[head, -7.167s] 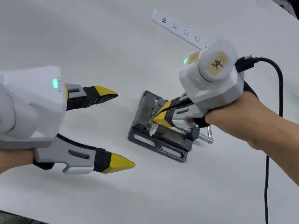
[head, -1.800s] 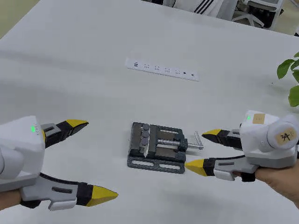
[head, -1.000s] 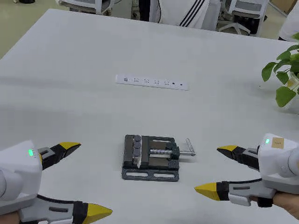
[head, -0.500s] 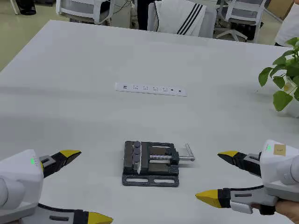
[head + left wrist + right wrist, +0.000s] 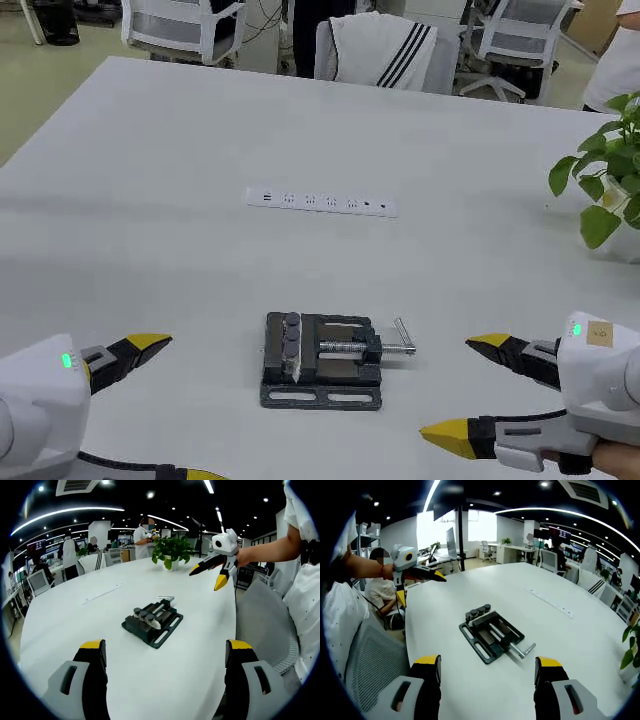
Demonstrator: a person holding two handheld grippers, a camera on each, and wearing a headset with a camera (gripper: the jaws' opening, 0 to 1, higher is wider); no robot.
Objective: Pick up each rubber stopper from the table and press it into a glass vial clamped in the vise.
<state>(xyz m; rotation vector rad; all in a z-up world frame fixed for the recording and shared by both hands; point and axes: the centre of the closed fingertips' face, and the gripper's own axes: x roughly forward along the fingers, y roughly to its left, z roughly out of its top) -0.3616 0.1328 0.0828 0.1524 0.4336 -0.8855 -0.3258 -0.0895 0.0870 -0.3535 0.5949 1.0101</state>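
Note:
The black vise (image 5: pixel 322 380) sits on the white table in front of me, screw handle pointing right. A row of dark grey rubber stoppers (image 5: pixel 291 334) tops the glass vials clamped at its left end; it also shows in the left gripper view (image 5: pixel 143 614) and the right gripper view (image 5: pixel 479 611). My left gripper (image 5: pixel 175 410) stands open at the lower left, well away from the vise (image 5: pixel 152 621). My right gripper (image 5: pixel 452 388) is open at the lower right, apart from the vise (image 5: pixel 492 635). Neither holds anything.
A white power strip (image 5: pixel 320 202) lies further back on the table. A green potted plant (image 5: pixel 605 180) stands at the right edge. Office chairs (image 5: pixel 380 50) line the table's far side. Bare tabletop (image 5: pixel 150 230) surrounds the vise.
Seven seconds ago the right gripper was down on the vials in the vise; it has since drawn back to the right and opened. Both grippers now sit nearer me.

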